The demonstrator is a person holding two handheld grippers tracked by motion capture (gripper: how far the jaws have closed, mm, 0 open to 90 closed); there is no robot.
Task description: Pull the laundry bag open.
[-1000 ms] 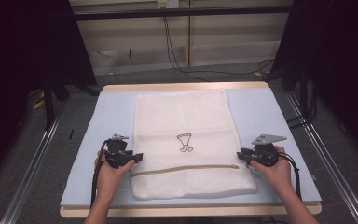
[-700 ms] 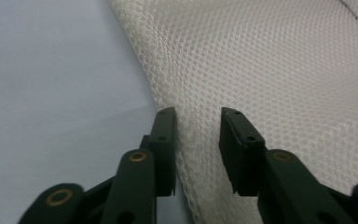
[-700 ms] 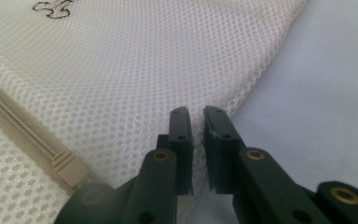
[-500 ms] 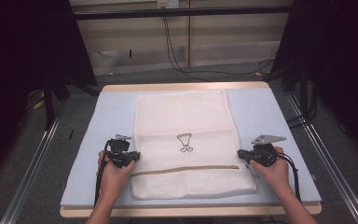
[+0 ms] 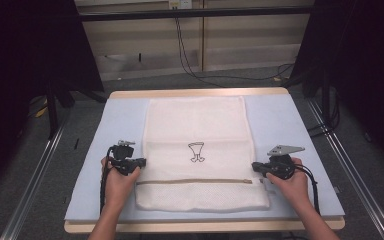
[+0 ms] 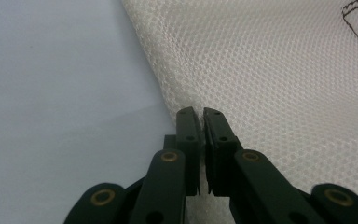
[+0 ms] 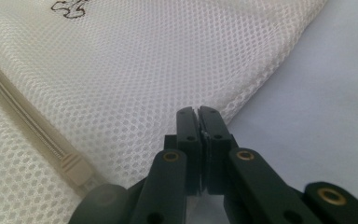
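the white mesh laundry bag (image 5: 200, 150) is laid flat on the blue-covered desk (image 5: 300, 125), with the left tongs (image 6: 201, 112) clamped on its left edge and the right tongs (image 7: 198, 111) clamped on its right edge, both having just closed. only a thin bite of mesh looks to be caught on each side, so an edge could probably be lost if the bag gets lifted unevenly.

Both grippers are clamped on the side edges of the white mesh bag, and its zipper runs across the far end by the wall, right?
Not quite. The grippers do clamp the mesh bag at its sides, but the zipper runs across the near end, by the person's hands, as the high view shows.
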